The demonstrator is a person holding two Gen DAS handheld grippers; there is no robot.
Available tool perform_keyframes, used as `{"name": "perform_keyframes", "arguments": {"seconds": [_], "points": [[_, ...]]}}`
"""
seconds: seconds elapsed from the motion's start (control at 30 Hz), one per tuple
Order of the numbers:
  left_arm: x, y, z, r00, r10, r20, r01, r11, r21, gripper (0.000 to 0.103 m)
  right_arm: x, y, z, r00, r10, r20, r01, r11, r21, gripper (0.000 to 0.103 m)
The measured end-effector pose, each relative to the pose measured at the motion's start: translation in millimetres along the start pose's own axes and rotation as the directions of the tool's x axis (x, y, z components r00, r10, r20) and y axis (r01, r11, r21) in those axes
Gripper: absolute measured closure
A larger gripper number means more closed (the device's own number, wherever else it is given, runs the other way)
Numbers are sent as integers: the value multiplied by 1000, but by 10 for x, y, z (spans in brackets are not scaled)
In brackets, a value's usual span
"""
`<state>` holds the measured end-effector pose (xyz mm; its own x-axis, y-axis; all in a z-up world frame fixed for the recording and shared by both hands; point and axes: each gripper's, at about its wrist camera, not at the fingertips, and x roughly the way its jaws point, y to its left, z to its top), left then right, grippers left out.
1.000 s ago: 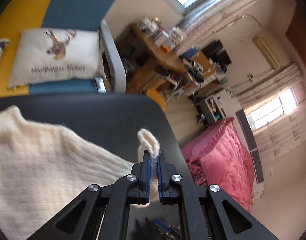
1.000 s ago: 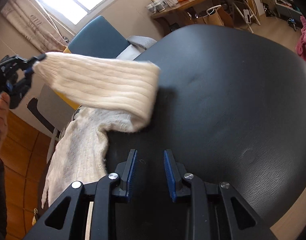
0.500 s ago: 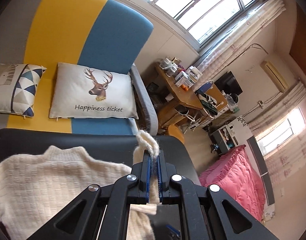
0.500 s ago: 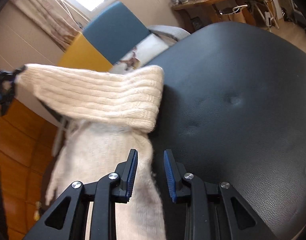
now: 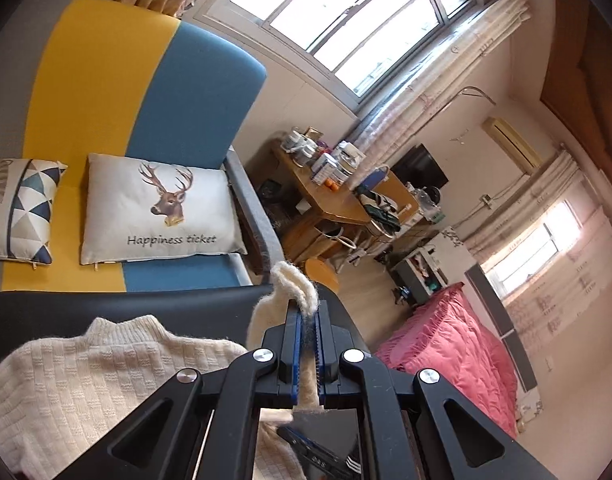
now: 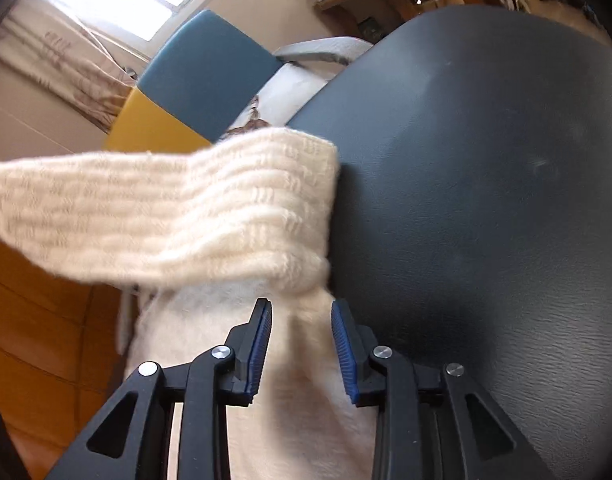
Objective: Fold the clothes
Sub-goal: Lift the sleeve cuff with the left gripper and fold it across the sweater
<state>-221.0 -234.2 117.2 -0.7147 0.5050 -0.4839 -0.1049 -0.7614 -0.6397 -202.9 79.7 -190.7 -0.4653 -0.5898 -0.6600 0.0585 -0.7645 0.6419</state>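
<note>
The left gripper (image 5: 306, 334) has its blue pads pressed together on a fold of the cream knitted sweater (image 5: 85, 384) — a loop of the wool sticks up above the fingertips, and the pinched strip runs down between the jaws. The body of the sweater, with its ribbed collar, lies on the black leather-look tabletop (image 5: 117, 306) to the left of that gripper. Beyond the tabletop stands a yellow-and-blue upholstered sofa (image 5: 145, 92) carrying a white cushion printed with a deer head (image 5: 161, 210) and a cushion with a triangle pattern (image 5: 19, 208). Further back are a cluttered wooden desk (image 5: 330, 200) and a bed under a pink quilted cover (image 5: 454, 344).

In the right wrist view, the sweater's sleeve (image 6: 165, 208) is stretched across the left half of the picture, lifted off the tabletop and blurred. The right gripper (image 6: 301, 344) hovers over the sweater fabric near the edge that meets the bare black surface; its jaws are opening — cloth shows between and below them, but the pads do not press on it.
</note>
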Motion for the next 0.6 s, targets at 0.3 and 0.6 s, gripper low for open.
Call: {"name": "perform_keyframes", "arguments": {"seconds": [0.3,0.6], "points": [[-77,64,-41,999,-39,-9,39,999,4,97,149,220,249,976,-201,80,210,970,-126,70],[-116,673,-384,999,8,-44,-13,994,-111,97,110,87,189,954,-282,101,293,949,-114,70]]}}
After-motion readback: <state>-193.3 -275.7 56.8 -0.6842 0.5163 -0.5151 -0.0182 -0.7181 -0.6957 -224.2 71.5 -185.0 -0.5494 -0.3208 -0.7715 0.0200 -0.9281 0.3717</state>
